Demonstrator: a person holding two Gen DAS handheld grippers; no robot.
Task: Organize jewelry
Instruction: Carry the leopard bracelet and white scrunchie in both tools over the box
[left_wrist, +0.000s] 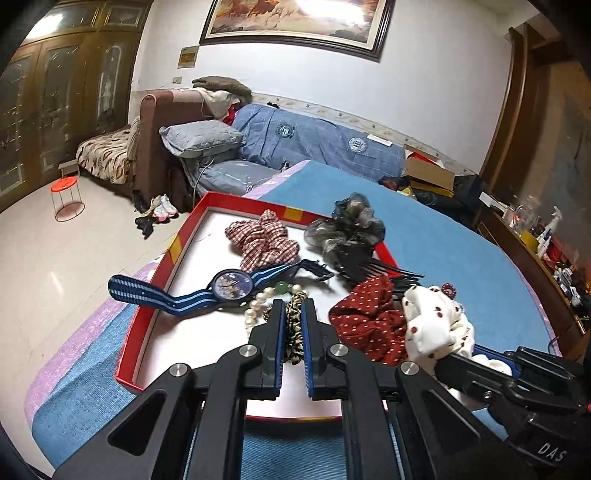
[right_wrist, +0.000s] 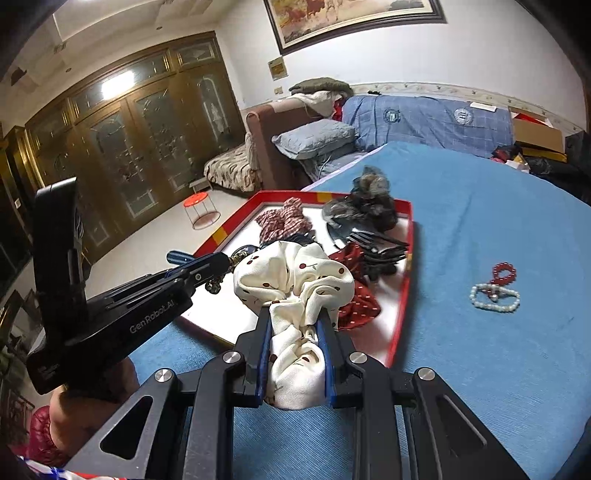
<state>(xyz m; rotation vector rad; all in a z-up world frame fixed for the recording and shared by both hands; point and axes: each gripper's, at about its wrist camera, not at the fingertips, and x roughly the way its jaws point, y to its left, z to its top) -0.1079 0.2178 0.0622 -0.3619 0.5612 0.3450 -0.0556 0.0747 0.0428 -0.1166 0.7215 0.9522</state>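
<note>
A red-rimmed white tray (left_wrist: 162, 269) lies on the blue bed. My left gripper (left_wrist: 294, 308) is shut on a leopard-print hair tie (left_wrist: 294, 325) over the tray's near part. My right gripper (right_wrist: 295, 317) is shut on a white cherry-print scrunchie (right_wrist: 295, 280), held above the tray's near right; it also shows in the left wrist view (left_wrist: 432, 321). In the tray lie a blue-strap watch (left_wrist: 229, 286), a pearl bracelet (left_wrist: 258, 306), a red checked scrunchie (left_wrist: 262, 240), a red dotted scrunchie (left_wrist: 369, 321), a dark fluffy scrunchie (left_wrist: 351, 225) and black combs (left_wrist: 391, 275).
A pearl bracelet with a red bead loop (right_wrist: 495, 288) lies on the blue bedcover (right_wrist: 498, 229) right of the tray. Beyond the bed are a sofa with pillows (left_wrist: 199, 140), a red stool (left_wrist: 66, 197) on the floor, and a cluttered shelf (left_wrist: 546, 236) at the right.
</note>
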